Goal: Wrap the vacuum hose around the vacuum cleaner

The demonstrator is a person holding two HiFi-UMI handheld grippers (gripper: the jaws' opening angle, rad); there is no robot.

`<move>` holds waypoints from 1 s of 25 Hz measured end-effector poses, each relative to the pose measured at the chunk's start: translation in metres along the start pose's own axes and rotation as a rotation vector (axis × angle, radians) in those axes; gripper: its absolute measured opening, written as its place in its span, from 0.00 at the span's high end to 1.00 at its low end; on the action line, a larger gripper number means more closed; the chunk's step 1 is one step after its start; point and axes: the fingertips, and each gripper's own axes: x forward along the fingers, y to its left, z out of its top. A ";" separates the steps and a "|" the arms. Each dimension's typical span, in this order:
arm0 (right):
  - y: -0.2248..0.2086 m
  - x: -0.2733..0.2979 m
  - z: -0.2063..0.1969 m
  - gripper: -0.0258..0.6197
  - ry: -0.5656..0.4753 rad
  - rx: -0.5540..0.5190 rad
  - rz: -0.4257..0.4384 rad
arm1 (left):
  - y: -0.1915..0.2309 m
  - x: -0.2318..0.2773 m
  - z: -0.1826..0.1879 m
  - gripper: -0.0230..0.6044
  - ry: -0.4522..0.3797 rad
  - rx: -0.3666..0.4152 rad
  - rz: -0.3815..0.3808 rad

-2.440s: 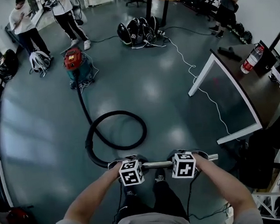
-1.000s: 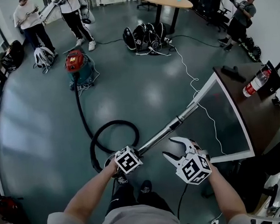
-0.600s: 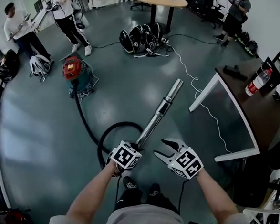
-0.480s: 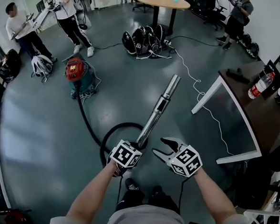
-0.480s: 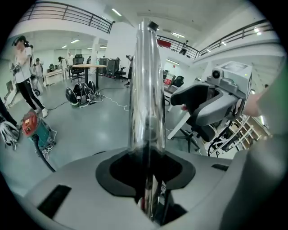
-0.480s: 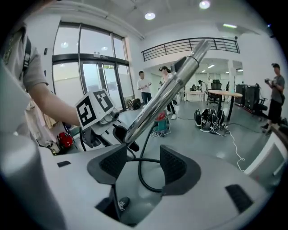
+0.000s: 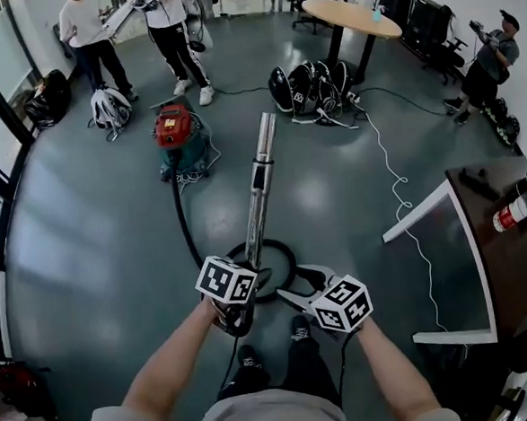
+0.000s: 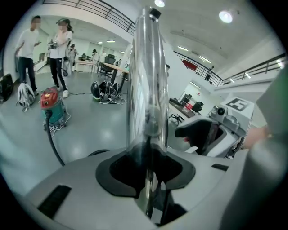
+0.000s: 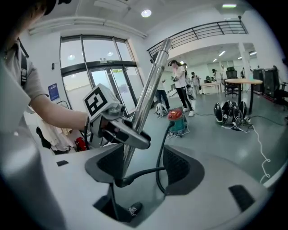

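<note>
The red and teal vacuum cleaner (image 7: 179,134) stands on the floor ahead, also in the left gripper view (image 8: 49,105) and the right gripper view (image 9: 176,119). Its black hose (image 7: 181,222) runs back to a loop at my feet. My left gripper (image 7: 247,278) is shut on the chrome wand (image 7: 260,183), which points away toward the vacuum cleaner. The wand (image 8: 146,90) rises between the pads of my left gripper (image 8: 146,168). My right gripper (image 7: 297,282) is open beside it and its jaws have just been opening. In its own view the right gripper (image 9: 141,166) presses on nothing; the hose (image 9: 159,152) and the wand (image 9: 148,90) lie beyond.
Several people stand at the back and far right. A backpack (image 7: 108,108) lies left of the vacuum cleaner. Black helmets (image 7: 313,85) sit under a round table (image 7: 358,17). A white cable (image 7: 397,187) runs across the floor. A desk (image 7: 510,260) with a bottle (image 7: 515,210) stands at right.
Both grippers held the wand crosswise; the right one let go and opened wider. The wand has swung from pointing right to pointing straight away toward the vacuum cleaner. Both hands moved left.
</note>
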 end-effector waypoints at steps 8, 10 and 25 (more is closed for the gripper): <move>-0.011 0.054 -0.012 0.56 0.120 -0.017 0.286 | 0.047 -0.010 0.067 0.74 -0.181 -0.227 0.216; -0.018 0.069 -0.008 0.51 0.094 0.019 0.331 | 0.050 -0.008 0.083 0.74 -0.205 -0.262 0.233; -0.010 0.113 0.006 0.76 0.046 -0.207 0.539 | 0.046 -0.038 0.112 0.74 -0.371 -0.423 0.329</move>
